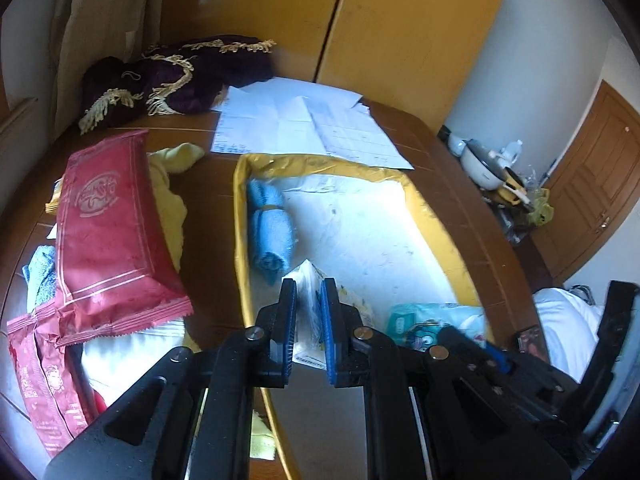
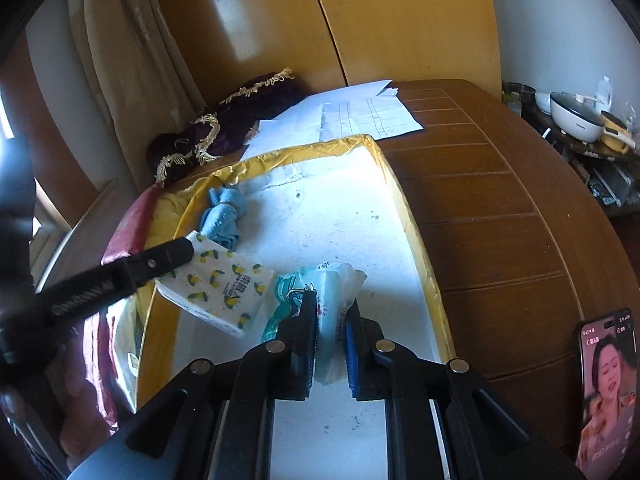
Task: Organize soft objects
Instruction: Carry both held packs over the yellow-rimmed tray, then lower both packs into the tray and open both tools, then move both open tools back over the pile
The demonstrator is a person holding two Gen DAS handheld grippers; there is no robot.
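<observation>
With your left tool (image 1: pixel 309 312) clamped on the lemon-print tissue pack (image 2: pixel 216 286) and your right tool (image 2: pixel 331 334) clamped on the teal tissue pack (image 2: pixel 320 292), both over the yellow-rimmed tray (image 2: pixel 416 232), lower each flat beside the rolled blue cloth (image 2: pixel 222 216) before letting go.

Loose white papers (image 1: pixel 304 120) are lying on the brown wooden counter (image 2: pixel 480 208), spreading toward its far edge. Behind the papers, yellow wardrobe doors (image 1: pixel 360 12) are standing closed, with a beige curtain (image 1: pixel 100 12) hanging to their left. A phone (image 2: pixel 606 392) is leaning at the counter's near right edge, its screen glowing with a video. Beyond the counter's right side, a white cooking pot (image 2: pixel 576 116) is sitting on a low stand.
</observation>
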